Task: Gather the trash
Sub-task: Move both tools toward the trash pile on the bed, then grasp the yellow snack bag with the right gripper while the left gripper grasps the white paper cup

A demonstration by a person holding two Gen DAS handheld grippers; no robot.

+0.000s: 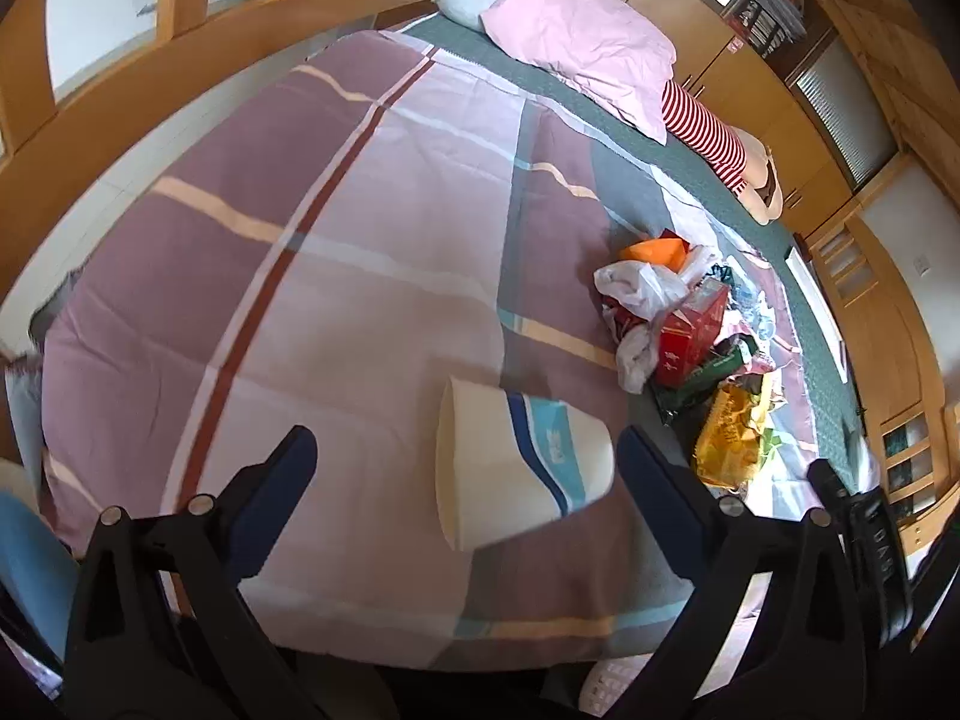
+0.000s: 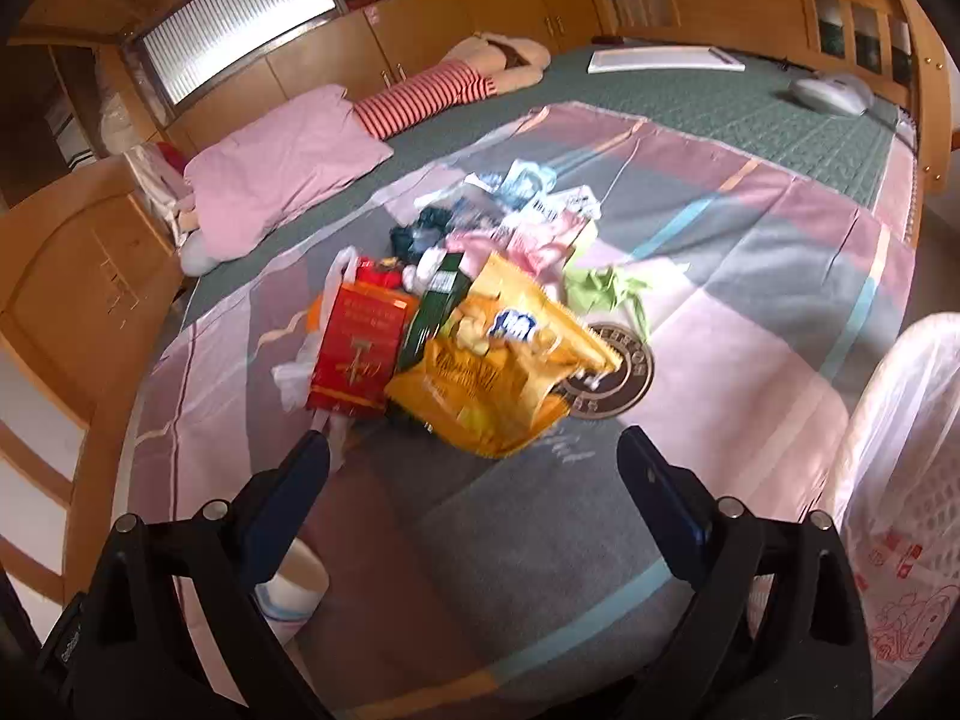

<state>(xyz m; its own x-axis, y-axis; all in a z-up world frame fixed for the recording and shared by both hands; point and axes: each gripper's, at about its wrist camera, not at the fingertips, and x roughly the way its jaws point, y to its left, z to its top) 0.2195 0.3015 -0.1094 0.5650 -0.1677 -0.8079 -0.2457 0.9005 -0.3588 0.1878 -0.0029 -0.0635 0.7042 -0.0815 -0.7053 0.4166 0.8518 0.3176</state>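
A pile of trash lies on the striped bedsheet (image 2: 750, 348): a yellow snack bag (image 2: 498, 372), a red box (image 2: 354, 354), a dark green packet (image 2: 435, 306), a white plastic bag (image 1: 636, 291), a green wrapper (image 2: 606, 288) and several crumpled papers. A white paper cup with blue stripes (image 1: 522, 468) lies on its side between the fingers of my open left gripper (image 1: 465, 456); contact is not visible. My right gripper (image 2: 474, 462) is open and empty, just in front of the yellow snack bag. The cup's rim also shows in the right wrist view (image 2: 294, 594).
A white basket lined with a plastic bag (image 2: 900, 480) stands at the right. A pink pillow (image 2: 282, 168) and a striped plush doll (image 2: 444, 87) lie at the far side of the bed. Wooden cabinets (image 2: 468, 6) surround the bed. A round dark coaster (image 2: 618, 375) lies by the snack bag.
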